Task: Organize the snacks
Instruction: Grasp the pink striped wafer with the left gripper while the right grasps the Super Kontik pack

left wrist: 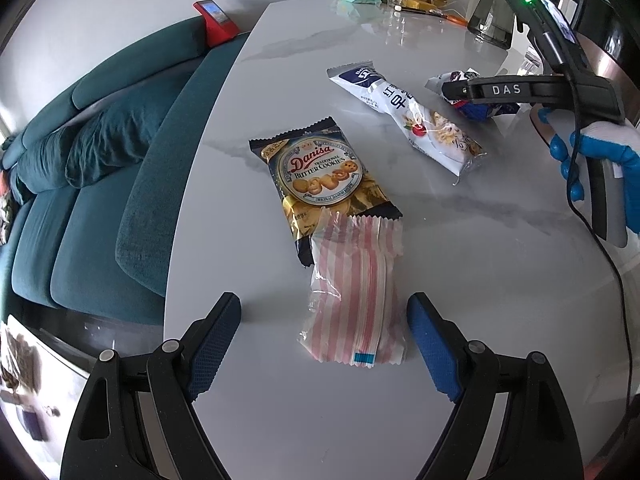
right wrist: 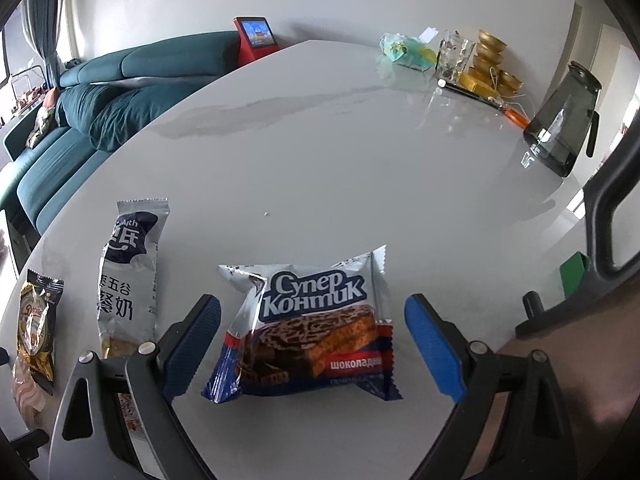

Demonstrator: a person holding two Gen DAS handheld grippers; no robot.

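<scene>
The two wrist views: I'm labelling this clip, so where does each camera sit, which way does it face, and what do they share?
Left wrist: on the left gripper, angled down at the pink-striped wrapper lying between its open fingers; beyond lies the Danisa cookie pack; the blue-gloved hand holding the right gripper shows.
Right wrist: on the right gripper, angled down at the Super Kontik pack between its open fingers.
Shared: marble table, Danisa pack, white cereal-milk packet, teal sofa.
</scene>
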